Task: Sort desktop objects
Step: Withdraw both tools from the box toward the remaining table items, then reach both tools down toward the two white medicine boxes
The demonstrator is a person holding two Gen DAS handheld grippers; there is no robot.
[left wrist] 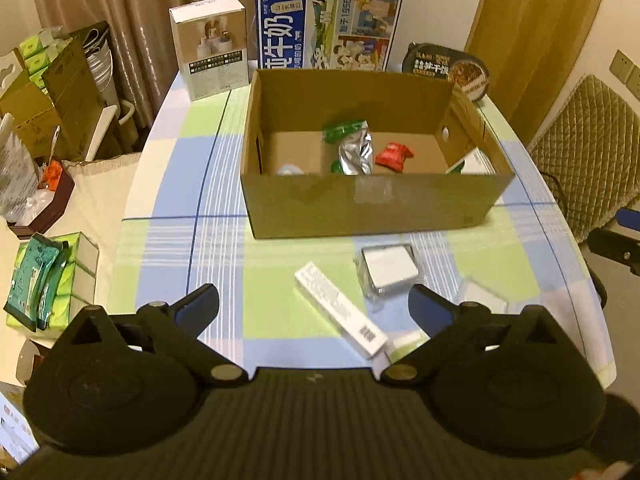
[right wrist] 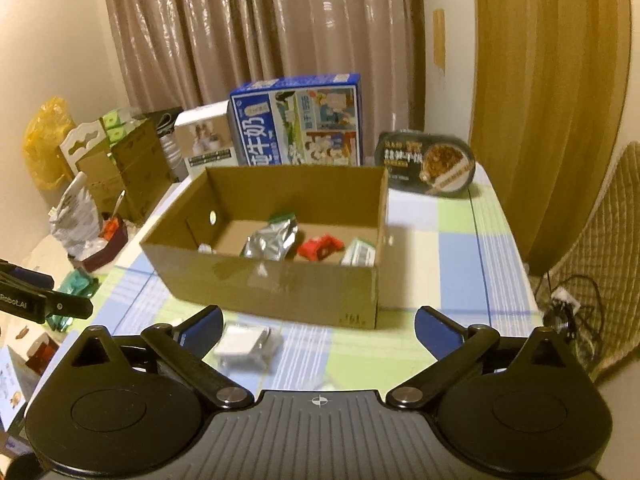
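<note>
An open cardboard box (left wrist: 372,208) (right wrist: 280,284) stands mid-table. Inside lie a silver-green pouch (left wrist: 354,150) (right wrist: 272,240), a red packet (left wrist: 394,155) (right wrist: 320,247) and a white-green pack (right wrist: 360,252). In front of the box lie a long white box (left wrist: 340,310), a square white pack in clear wrap (left wrist: 388,270) (right wrist: 246,346) and a clear-cased white item (left wrist: 482,294). My left gripper (left wrist: 314,302) hovers open above the long white box. My right gripper (right wrist: 318,322) is open too, with the square pack by its left finger (right wrist: 202,326). Neither holds anything.
At the table's back stand a blue milk carton box (left wrist: 328,24) (right wrist: 298,120), a white box (left wrist: 210,46) and a black instant-meal tub (left wrist: 448,68) (right wrist: 428,162). Left of the table sit tissue packs (left wrist: 44,284) and cartons. A quilted chair (left wrist: 588,148) stands right.
</note>
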